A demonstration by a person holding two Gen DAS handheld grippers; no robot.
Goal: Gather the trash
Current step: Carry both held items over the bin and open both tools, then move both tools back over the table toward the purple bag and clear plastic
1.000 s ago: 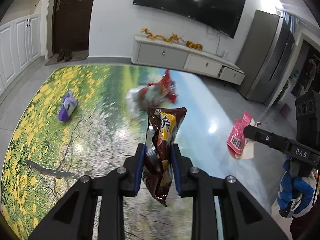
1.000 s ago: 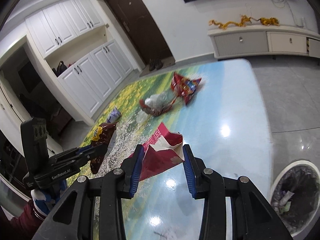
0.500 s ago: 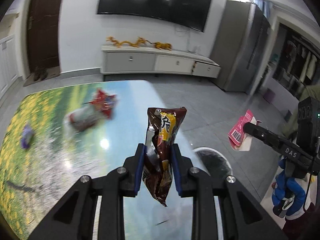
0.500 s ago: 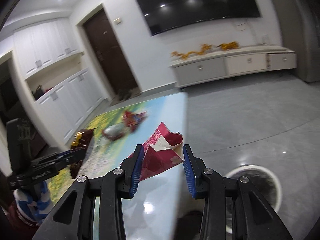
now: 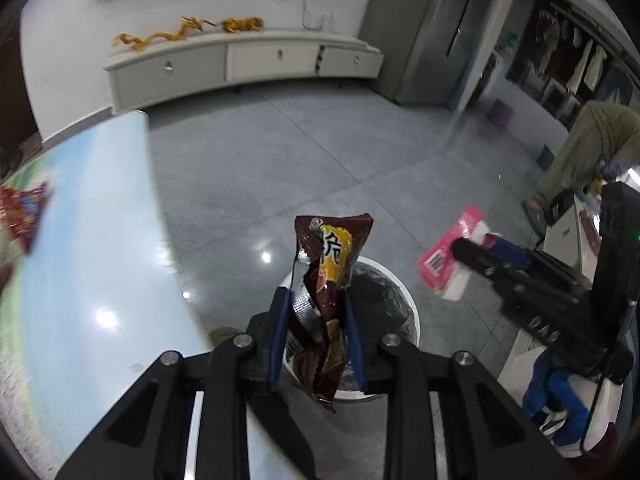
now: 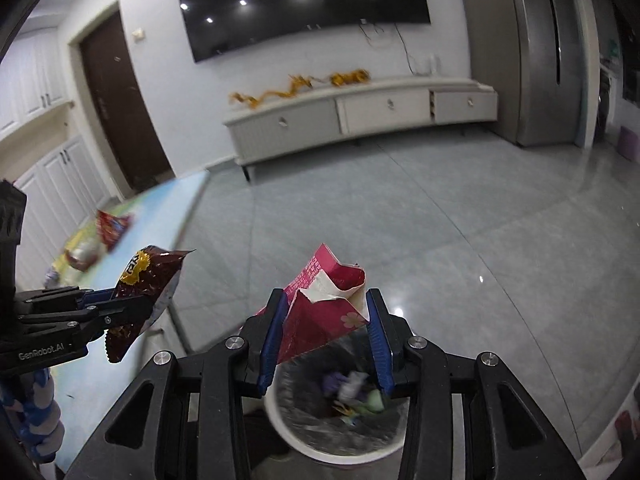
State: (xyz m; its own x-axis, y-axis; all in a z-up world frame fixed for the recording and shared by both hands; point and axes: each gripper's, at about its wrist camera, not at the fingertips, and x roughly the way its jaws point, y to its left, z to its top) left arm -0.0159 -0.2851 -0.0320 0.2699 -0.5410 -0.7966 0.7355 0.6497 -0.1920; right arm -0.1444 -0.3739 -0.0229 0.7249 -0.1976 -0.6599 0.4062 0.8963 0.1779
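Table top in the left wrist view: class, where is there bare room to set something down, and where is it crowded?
The glossy pale-blue stretch of the table nearest the trash bin is bare. The far left edge is crowded: a red snack wrapper lies there.

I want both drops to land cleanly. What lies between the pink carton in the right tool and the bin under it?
Nothing: in the right wrist view the pink carton hangs directly above the bin, only air between.

My left claw point(image 5: 316, 338) pinches glossy crinkled foil, the brown snack bag point(image 5: 326, 280); at three o'clock, matt pink paper carton point(image 6: 326, 312); polished floor tiles point(image 6: 460, 216) gleam.
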